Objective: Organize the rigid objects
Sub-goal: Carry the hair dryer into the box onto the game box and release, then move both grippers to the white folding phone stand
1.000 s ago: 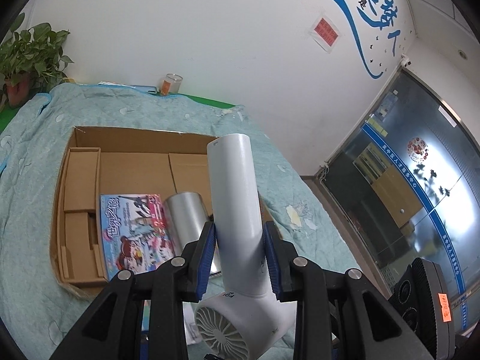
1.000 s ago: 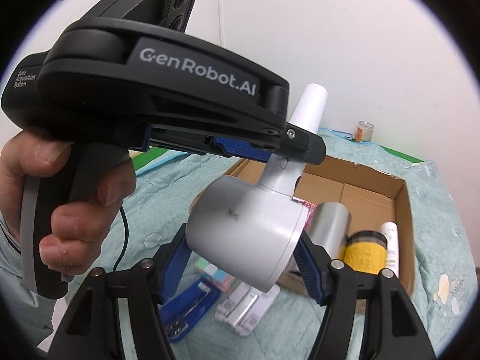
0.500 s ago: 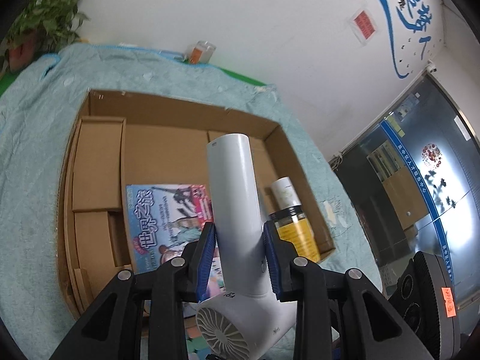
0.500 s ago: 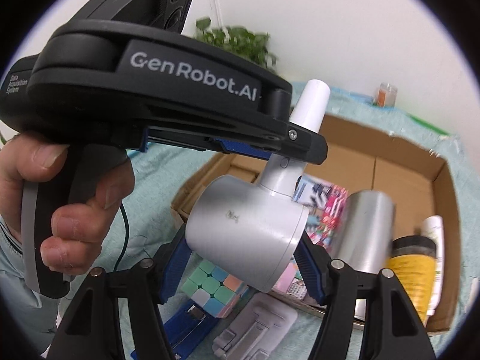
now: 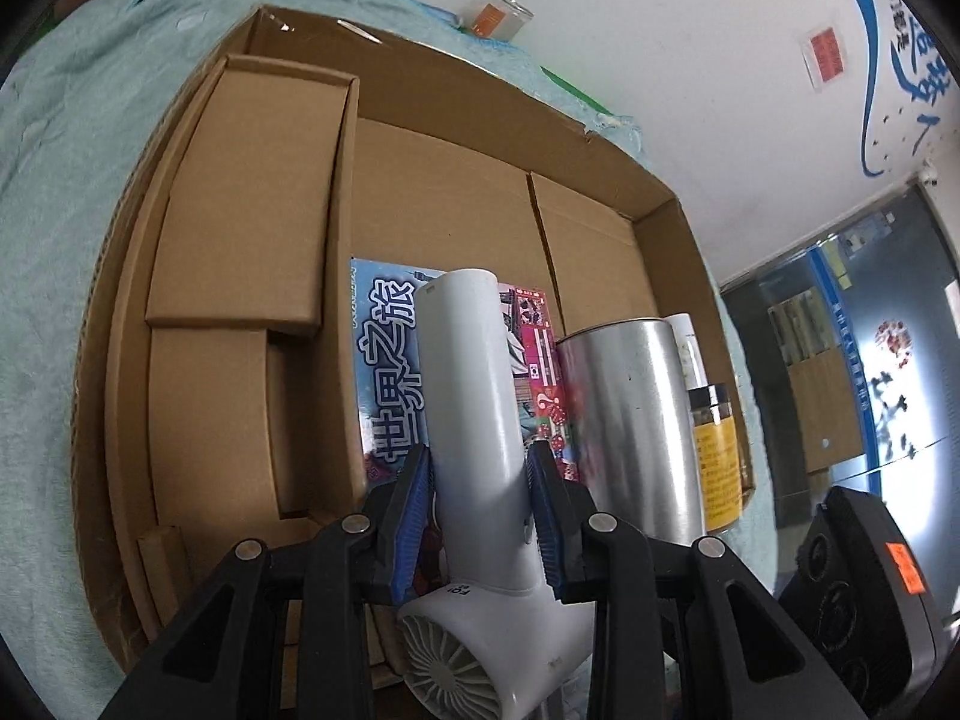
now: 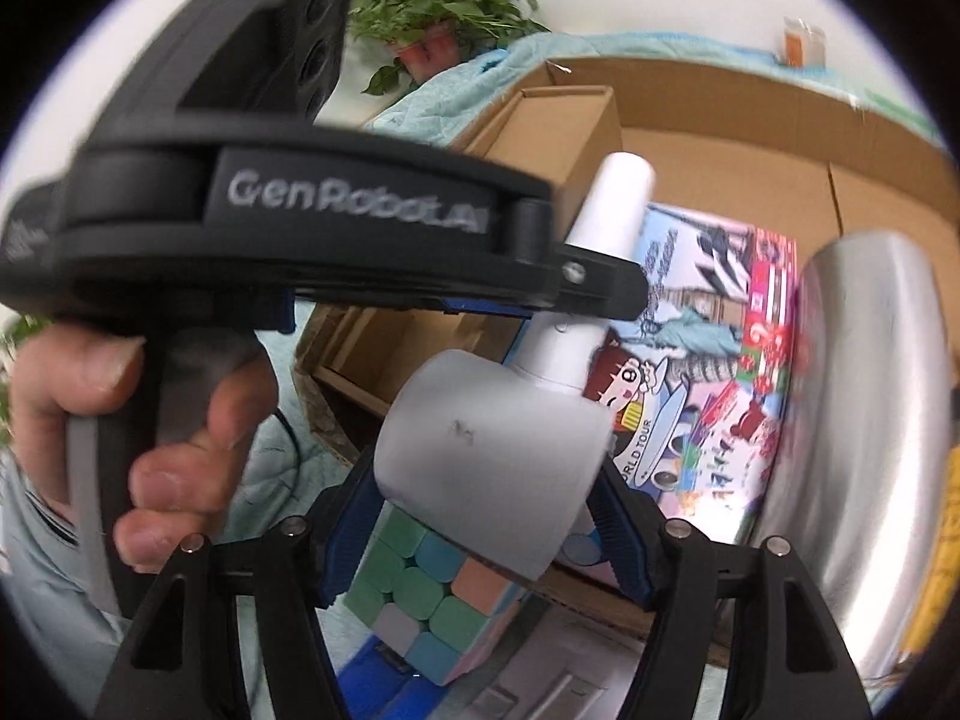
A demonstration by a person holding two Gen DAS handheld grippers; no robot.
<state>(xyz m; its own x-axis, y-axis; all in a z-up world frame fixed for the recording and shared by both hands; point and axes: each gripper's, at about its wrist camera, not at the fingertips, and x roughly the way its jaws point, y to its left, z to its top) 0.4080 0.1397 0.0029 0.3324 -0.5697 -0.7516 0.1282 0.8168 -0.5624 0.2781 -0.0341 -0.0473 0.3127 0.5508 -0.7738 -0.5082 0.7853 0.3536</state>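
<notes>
The white hair dryer (image 5: 480, 420) hangs over the cardboard box (image 5: 420, 138) at frame centre, handle pointing up-frame. The left gripper (image 5: 480, 480) pinches its handle; the right gripper (image 6: 486, 516), jaws opening, straddles its barrel, pads apparently touching.

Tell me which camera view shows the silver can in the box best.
The left wrist view: the silver can appears nearly whole and sharp, lying between the colourful game box and the yellow-labelled jar. The right wrist view shows only a blurred part of it at the picture's right edge.
</notes>
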